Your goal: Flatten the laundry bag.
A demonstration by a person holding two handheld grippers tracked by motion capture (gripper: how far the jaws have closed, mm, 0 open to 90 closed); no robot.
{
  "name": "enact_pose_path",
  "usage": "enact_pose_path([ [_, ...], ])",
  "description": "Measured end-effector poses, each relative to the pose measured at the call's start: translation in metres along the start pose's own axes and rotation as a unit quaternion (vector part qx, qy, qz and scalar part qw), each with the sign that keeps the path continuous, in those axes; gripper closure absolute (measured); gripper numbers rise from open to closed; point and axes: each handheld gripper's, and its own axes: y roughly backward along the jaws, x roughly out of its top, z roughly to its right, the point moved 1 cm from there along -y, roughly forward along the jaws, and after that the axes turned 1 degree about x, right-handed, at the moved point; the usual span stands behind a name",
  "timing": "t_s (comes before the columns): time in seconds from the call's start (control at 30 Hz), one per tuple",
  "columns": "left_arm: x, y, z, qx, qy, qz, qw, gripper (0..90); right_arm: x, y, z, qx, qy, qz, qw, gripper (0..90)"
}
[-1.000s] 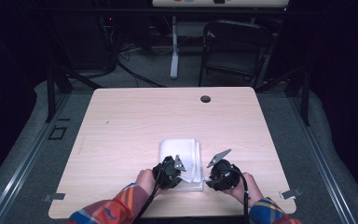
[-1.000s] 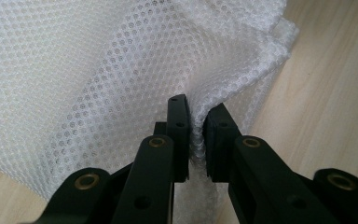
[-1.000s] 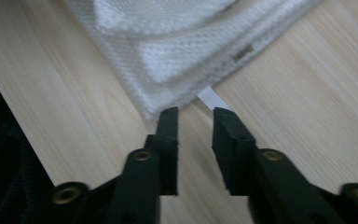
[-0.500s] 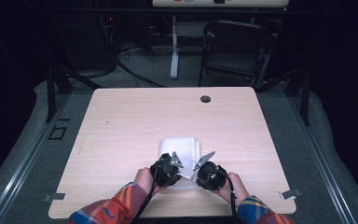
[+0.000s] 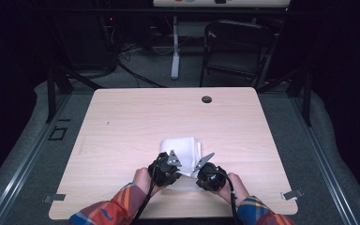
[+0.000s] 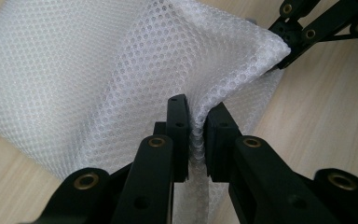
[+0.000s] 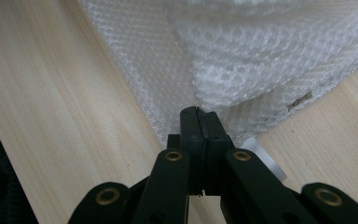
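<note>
I hold one white mesh bag (image 5: 182, 150) with two hand-held grippers: left hand-held gripper (image 6: 196, 135) clamps its fold, right hand-held gripper (image 7: 200, 122) has just closed on its corner, near the bench (image 5: 122, 117) front edge.

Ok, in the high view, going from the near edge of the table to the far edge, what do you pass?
Plaid sleeves → black left gripper and black right gripper, side by side → white folded mesh cloth → bare light wooden table → dark round cable hole.

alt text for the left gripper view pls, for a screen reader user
The left gripper pinches a fold of white mesh fabric between its two black jaws, above a light wooden table. At the upper right, the right gripper grips a corner of the same fabric, pulling it up into a peak.
</note>
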Motion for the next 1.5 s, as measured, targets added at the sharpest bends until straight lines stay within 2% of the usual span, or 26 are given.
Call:
enact_pose_path([
  [0.13, -0.001, 0.005, -0.002, 0.004, 0.01, 0.007, 0.9999, 80.7, 0.0, 0.001, 0.0, -0.002, 0.01, -0.006, 0.9999, 90.0],
  [0.17, -0.002, 0.007, -0.004, 0.006, 0.012, 0.009, 0.9999, 80.5, 0.0, 0.0, -0.001, -0.002, 0.005, 0.001, 1.0, 90.0],
  [0.37, -0.006, 0.014, -0.007, 0.009, 0.025, 0.023, 0.9994, 79.8, 0.0, 0.0, -0.001, -0.003, 0.006, -0.001, 1.0, 90.0],
  [0.47, -0.008, 0.018, -0.009, 0.019, 0.027, 0.026, 0.9991, 79.4, 0.0, 0.0, 0.0, -0.002, 0.006, 0.0, 1.0, 90.0],
  [0.5, -0.009, 0.019, -0.01, 0.015, 0.027, 0.022, 0.9993, 78.6, 0.0, 0.0, 0.0, -0.002, 0.009, -0.004, 0.9999, 90.0],
  [0.6, -0.011, 0.022, -0.011, 0.023, 0.031, 0.021, 0.999, 78.5, 0.0, 0.0, 0.0, -0.002, 0.007, 0.0, 1.0, 90.0],
  [0.83, -0.018, 0.028, -0.015, 0.028, 0.041, 0.016, 0.9986, 77.4, 0.0, 0.0, 0.0, -0.002, 0.008, -0.004, 1.0, 90.0],
  [0.97, -0.024, 0.033, -0.019, 0.041, 0.047, 0.007, 0.998, 77.8, 0.0, 0.0, 0.0, -0.002, 0.008, -0.004, 1.0, 90.0],
  [1.1, -0.029, 0.035, -0.023, 0.044, 0.051, -0.001, 0.9977, 77.3, 0.0, 0.0, 0.0, -0.001, 0.004, -0.002, 1.0, 90.0],
  [1.5, -0.049, 0.048, -0.037, 0.058, 0.084, -0.013, 0.9947, 76.4, 0.0, 0.0, 0.0, -0.002, 0.007, -0.003, 1.0, 90.0],
])
